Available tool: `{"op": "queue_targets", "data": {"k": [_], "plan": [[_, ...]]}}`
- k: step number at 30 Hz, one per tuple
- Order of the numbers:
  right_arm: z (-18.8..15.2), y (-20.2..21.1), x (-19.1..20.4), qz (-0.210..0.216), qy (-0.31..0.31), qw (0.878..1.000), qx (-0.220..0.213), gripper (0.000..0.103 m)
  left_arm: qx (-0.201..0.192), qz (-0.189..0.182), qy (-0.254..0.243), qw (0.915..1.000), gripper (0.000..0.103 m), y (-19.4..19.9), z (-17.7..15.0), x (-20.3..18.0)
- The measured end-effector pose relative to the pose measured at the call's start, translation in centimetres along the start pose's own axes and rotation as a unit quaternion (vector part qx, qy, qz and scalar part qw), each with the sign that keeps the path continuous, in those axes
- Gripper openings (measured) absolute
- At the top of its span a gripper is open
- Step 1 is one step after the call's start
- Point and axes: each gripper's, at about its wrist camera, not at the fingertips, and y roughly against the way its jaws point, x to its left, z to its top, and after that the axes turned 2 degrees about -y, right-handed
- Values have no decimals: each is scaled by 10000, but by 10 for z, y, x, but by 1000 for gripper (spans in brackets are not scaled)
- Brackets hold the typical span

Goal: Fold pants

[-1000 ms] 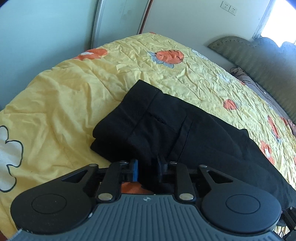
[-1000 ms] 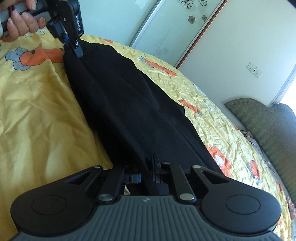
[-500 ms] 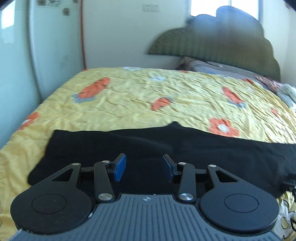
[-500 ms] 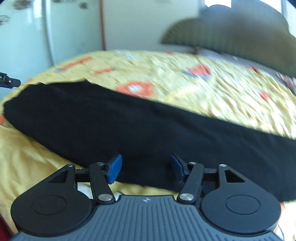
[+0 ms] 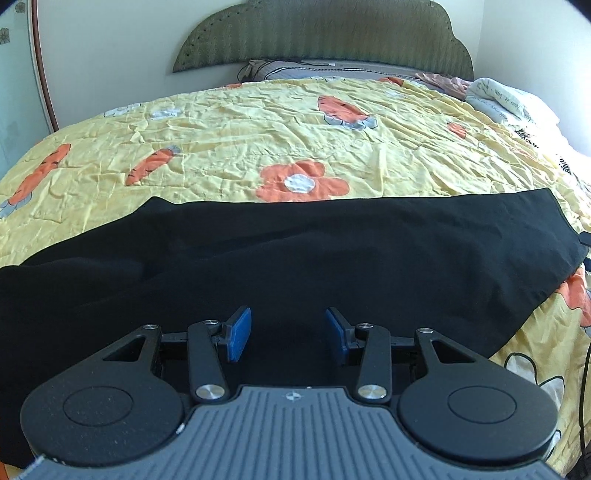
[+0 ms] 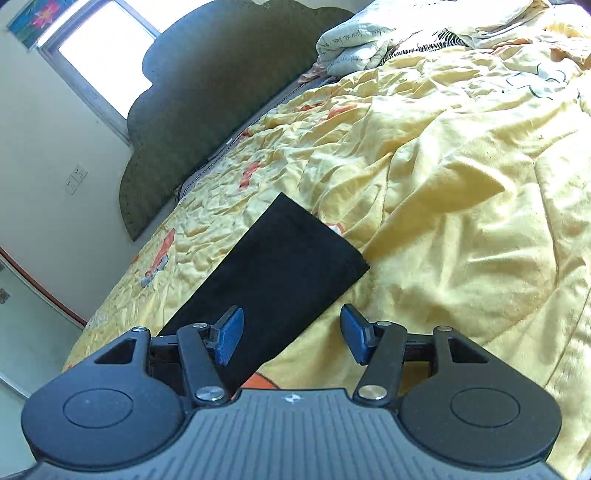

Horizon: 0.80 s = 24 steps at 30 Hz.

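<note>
Where creased quilt (image 5: 229, 140) dips, matte pants (image 5: 295, 258) lie.

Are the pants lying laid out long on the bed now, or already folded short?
Laid out long: the pants stretch across the quilt, hem end flat. Legs probably stacked; cannot tell. Both grippers open, holding nothing.

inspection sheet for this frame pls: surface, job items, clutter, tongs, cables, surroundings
Surface: yellow floral quilt, wrinkled, covers the bed.
Job's things: black pants lie flat across the quilt; leg end squared off.
Clutter: white printed bundle and striped fabric near the headboard.
Grippers: left tongs open over the pants, holding nothing; right tongs open above the leg end, empty.
Cables: thin dark cable at right edge.
Surroundings: green headboard, window, wall sockets.
</note>
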Motion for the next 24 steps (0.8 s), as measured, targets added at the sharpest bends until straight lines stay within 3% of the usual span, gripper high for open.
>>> {"op": "queue_targets", "data": {"k": [2, 4, 7, 13, 17, 24], "plan": [[3, -6, 1, -26, 4, 9999, -105, 53, 1, 33, 6, 10000, 49, -2, 1, -2], [6, -12, 2, -168, 33, 9997, -165, 23, -35, 115, 5, 9999, 49, -3, 3, -3], [8, -14, 1, -203, 155, 9995, -188, 14, -49, 170, 61, 9998, 49, -6, 6, -3], [26, -8, 26, -161, 800, 9955, -487, 13, -134, 214, 88, 9996, 52, -11, 10, -8], [32, -13, 24, -305, 806, 9954, -424, 13, -117, 285, 59, 9995, 53, -19, 6, -11], [51, 6, 78, 348, 1673, 9811, -910, 13, -196, 350, 29, 9992, 57, -19, 5, -16]]}}
